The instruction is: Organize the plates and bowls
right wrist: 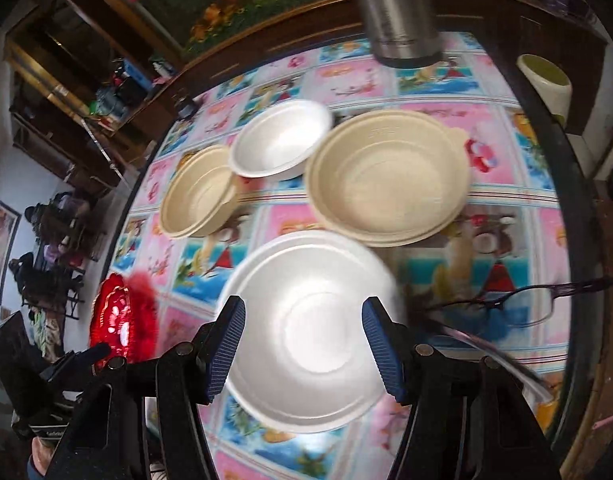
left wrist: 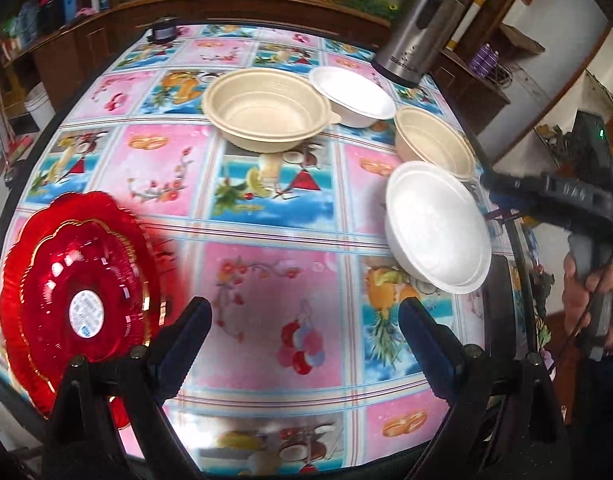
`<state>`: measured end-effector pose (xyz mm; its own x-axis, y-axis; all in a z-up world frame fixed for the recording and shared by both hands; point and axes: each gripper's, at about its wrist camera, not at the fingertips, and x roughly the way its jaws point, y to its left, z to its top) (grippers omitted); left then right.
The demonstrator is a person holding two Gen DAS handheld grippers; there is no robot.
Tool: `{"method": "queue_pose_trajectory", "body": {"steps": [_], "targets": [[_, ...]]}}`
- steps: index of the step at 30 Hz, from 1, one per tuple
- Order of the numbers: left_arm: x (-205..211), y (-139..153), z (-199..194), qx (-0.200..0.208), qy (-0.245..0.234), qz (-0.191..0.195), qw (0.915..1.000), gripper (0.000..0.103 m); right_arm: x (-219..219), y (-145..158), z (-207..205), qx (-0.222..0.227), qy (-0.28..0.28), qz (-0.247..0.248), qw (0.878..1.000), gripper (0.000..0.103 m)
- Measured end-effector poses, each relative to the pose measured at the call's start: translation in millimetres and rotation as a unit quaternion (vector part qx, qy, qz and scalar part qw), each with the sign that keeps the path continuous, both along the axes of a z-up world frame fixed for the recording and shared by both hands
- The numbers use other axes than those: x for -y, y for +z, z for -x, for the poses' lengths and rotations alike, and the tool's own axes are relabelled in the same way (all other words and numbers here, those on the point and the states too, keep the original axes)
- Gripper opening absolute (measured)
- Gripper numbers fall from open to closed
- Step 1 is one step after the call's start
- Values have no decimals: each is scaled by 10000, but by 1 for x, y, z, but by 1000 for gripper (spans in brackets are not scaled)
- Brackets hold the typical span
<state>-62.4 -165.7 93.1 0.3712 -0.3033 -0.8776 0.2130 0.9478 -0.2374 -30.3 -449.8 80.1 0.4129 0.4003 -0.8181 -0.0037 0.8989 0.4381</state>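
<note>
My left gripper [left wrist: 306, 320] is open over the patterned tablecloth, with nothing between its fingers. A stack of red glass plates [left wrist: 78, 280] lies just to its left. Farther off stand a large beige bowl [left wrist: 266, 108], a small white bowl [left wrist: 352, 94], a small beige bowl [left wrist: 434, 148] and a large white bowl [left wrist: 438, 228]. My right gripper [right wrist: 304, 344] hangs open above the large white bowl [right wrist: 306, 332], and its pads do not touch it. Beyond are the large beige bowl [right wrist: 386, 176], the small white bowl [right wrist: 278, 140] and the small beige bowl [right wrist: 198, 192].
A steel thermos [left wrist: 422, 24] stands at the back of the round table [left wrist: 274, 288]. A pair of glasses [right wrist: 506, 304] lies right of the white bowl, and a cream jar [right wrist: 546, 80] sits near the table's edge. A hand [left wrist: 602, 300] holds the right gripper's handle. Wooden shelves surround the table.
</note>
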Motion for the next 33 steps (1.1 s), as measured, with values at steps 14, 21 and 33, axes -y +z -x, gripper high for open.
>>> {"method": "queue_pose_trajectory", "body": {"steps": [14, 21, 33], "targets": [[12, 49, -108, 98, -30, 216, 9997, 94, -38, 73, -119, 230, 541, -107, 9982, 65], [40, 45, -205, -15, -46, 224, 9997, 77, -22, 27, -183, -452, 310, 171, 9983, 58], [77, -21, -294, -773, -60, -26, 9970, 49, -14, -25, -221, -1023, 401, 202, 9937, 41]]}}
